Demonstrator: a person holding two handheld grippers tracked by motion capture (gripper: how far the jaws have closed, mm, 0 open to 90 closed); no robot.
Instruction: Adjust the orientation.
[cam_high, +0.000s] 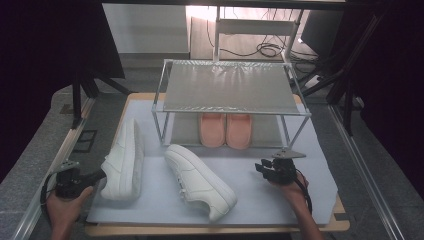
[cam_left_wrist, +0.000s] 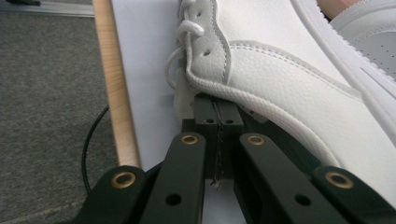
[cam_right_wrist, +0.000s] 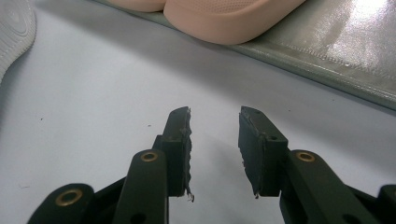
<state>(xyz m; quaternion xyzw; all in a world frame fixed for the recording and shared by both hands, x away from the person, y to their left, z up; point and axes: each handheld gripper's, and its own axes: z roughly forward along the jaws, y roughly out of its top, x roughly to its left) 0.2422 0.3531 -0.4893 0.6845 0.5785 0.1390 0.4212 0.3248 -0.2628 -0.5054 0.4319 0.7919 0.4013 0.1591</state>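
Two white sneakers lie on a white mat (cam_high: 250, 200). The left sneaker (cam_high: 122, 160) is tipped on its side with its opening toward my left gripper (cam_high: 101, 175). That gripper's pads are pressed together, and their tips (cam_left_wrist: 218, 109) sit tucked under the sneaker's collar rim (cam_left_wrist: 261, 98); nothing shows between the pads. The second sneaker (cam_high: 200, 181) lies diagonally in the middle of the mat. My right gripper (cam_high: 265, 169) hovers low over the mat on the right, open and empty (cam_right_wrist: 215, 140), pointing toward the pink slippers (cam_right_wrist: 224, 18).
A metal-framed rack (cam_high: 230, 87) stands at the back of the board, the pair of pink slippers (cam_high: 226, 130) on its lower shelf. The mat rests on a wooden board (cam_left_wrist: 114, 93), with grey floor on either side. Cables trail from both grippers.
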